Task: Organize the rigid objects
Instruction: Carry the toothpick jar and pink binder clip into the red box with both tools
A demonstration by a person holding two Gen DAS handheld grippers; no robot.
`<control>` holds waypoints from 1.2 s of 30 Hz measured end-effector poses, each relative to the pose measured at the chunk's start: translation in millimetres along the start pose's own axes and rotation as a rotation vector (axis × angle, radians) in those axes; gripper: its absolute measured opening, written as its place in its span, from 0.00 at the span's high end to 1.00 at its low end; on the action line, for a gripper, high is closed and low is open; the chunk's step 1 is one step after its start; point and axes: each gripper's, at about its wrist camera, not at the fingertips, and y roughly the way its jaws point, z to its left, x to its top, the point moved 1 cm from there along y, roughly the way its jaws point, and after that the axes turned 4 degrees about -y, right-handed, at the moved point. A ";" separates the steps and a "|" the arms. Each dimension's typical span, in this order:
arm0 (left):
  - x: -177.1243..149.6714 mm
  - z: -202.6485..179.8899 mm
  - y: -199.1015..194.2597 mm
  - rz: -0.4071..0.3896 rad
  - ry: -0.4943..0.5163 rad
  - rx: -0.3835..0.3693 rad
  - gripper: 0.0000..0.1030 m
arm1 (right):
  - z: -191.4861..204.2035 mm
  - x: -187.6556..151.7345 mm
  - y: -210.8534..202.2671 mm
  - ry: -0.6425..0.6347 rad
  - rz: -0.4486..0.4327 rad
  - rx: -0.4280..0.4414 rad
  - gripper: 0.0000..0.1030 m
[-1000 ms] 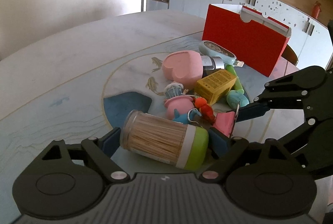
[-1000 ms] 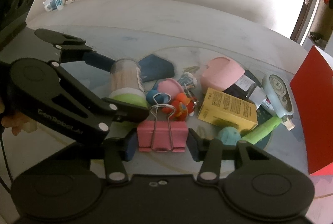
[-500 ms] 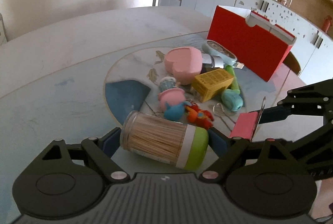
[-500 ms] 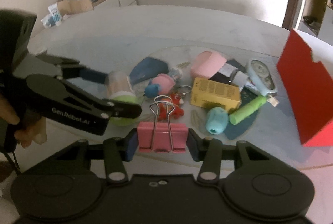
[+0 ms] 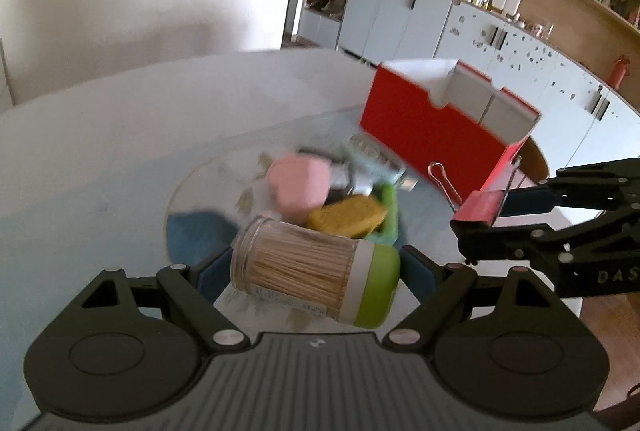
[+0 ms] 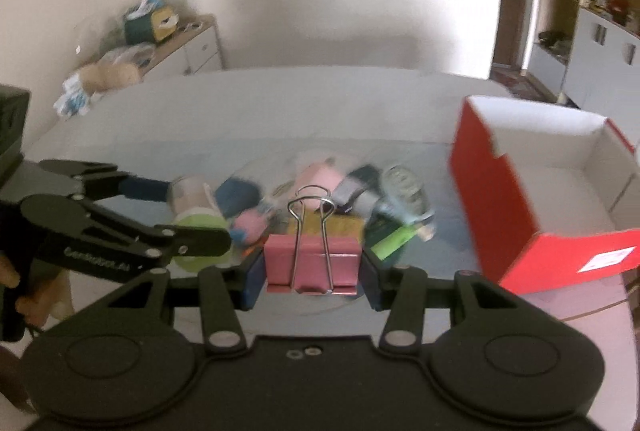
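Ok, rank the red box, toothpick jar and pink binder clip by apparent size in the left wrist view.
1. Red box, largest though farthest.
2. Toothpick jar, nearest the camera, so flattered.
3. Pink binder clip, seen mostly edge-on, so its rank is less sure.

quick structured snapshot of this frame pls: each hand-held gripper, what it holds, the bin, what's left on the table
left hand-held gripper: shut on clear toothpick jar with green cap, jar lying sideways between the pads
right hand-held gripper: shut on pink binder clip with wire handles
bin: open red cardboard box, white inside, standing on the table, nothing visible inside
left on the table: blurred pile including pink rounded case, yellow carton
surface: pale round table
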 end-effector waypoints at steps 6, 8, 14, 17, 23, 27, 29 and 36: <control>31.3 -37.3 3.1 -0.021 0.026 -0.002 0.14 | -43.5 15.6 -16.8 0.074 -0.050 -0.062 0.53; 39.9 -49.1 8.0 -0.022 0.035 -0.003 0.14 | -61.4 17.9 -20.1 0.098 -0.062 -0.085 0.53; 65.5 -87.5 32.3 -0.007 0.047 -0.037 0.14 | -113.6 22.1 -24.1 0.146 -0.063 -0.129 0.53; 79.9 -105.1 46.8 -0.011 0.044 -0.030 0.14 | -138.2 21.2 -25.3 0.162 -0.061 -0.167 0.53; 115.1 -141.2 76.8 -0.023 0.057 -0.019 0.14 | -188.4 17.1 -23.0 0.191 -0.042 -0.219 0.53; 134.4 -162.8 99.7 -0.020 0.064 -0.007 0.14 | -216.5 13.4 -16.4 0.198 -0.014 -0.243 0.53; 143.6 -174.2 112.6 -0.011 0.061 -0.003 0.14 | -228.3 11.5 -12.0 0.198 0.001 -0.251 0.53; 170.3 -210.9 164.3 0.040 0.082 -0.004 0.14 | -260.5 3.6 5.4 0.170 0.064 -0.255 0.53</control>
